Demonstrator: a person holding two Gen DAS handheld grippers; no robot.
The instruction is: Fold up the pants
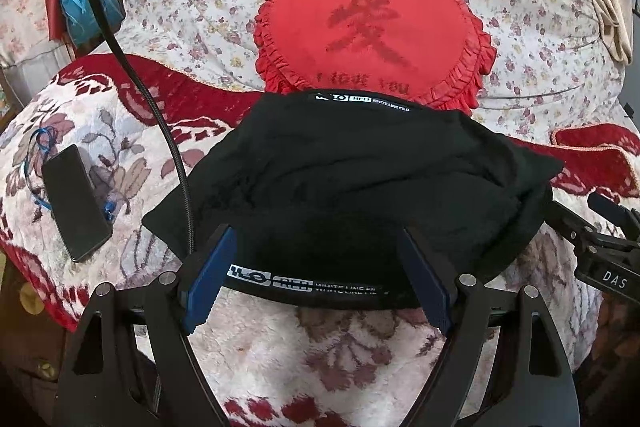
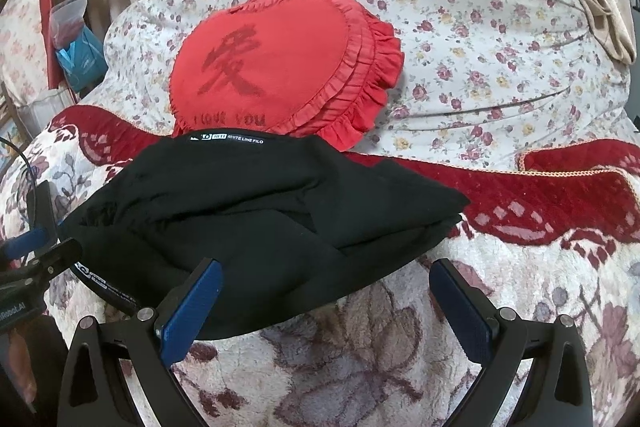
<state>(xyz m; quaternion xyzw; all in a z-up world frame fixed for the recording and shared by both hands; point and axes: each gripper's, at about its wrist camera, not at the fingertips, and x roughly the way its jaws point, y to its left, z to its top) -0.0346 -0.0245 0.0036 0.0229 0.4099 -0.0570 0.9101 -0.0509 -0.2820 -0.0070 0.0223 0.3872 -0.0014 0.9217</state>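
The black pants (image 1: 360,179) lie folded in a thick bundle on the floral blanket (image 1: 340,355), with a white-lettered waistband at the near edge (image 1: 304,283) and another at the far edge. My left gripper (image 1: 320,267) is open, its blue pads astride the near waistband. In the right wrist view the pants (image 2: 260,211) lie ahead and to the left. My right gripper (image 2: 326,291) is open at the bundle's near right edge, with the left pad over the cloth and the right pad over the blanket (image 2: 360,367).
A red heart-shaped ruffled pillow (image 1: 372,35) lies just behind the pants on a flowered quilt (image 1: 540,27). A black phone (image 1: 76,203) lies on the blanket at the left. A black cable (image 1: 160,131) crosses to the pants' left edge. Clutter stands at the far left.
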